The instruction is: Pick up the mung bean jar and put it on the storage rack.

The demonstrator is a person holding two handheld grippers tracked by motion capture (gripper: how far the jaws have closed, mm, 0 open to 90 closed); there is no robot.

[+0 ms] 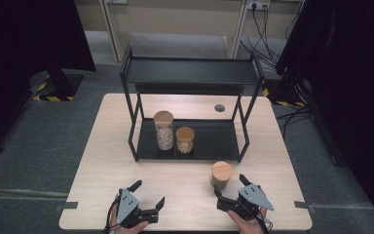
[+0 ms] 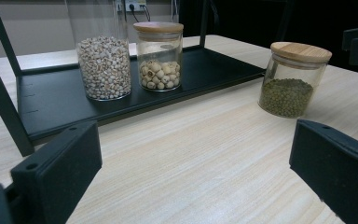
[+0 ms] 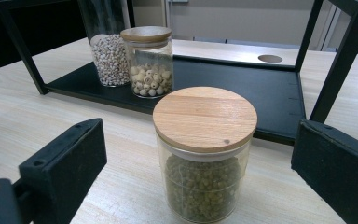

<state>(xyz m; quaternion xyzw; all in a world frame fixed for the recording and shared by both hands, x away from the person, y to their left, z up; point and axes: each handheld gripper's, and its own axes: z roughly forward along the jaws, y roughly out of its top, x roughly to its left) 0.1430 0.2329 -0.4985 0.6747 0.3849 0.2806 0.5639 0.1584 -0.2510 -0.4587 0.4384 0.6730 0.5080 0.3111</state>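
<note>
Right gripper [image 1: 230, 189]: jaws spread, empty, facing the bean jar [image 3: 204, 154] just ahead. Left gripper [image 1: 150, 194]: jaws spread, idle near the table [image 1: 102, 161] edge. Jar stood upright on bare wood before the rack [image 1: 190, 73], long axis vertical, wooden lid [image 3: 204, 117] up. Glass wall likely slick, breakable, fairly heavy; best gripped around the body below the lid.

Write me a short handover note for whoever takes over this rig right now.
Left gripper: open, holding nothing, near the table's front edge.
Right gripper: open, lined up on the green-bean jar, not yet touching it.
Tall jar and short jar stand side by side on the rack's lower shelf.
Left, probably: grasp the green-bean jar and set it on that shelf beside them.
</note>
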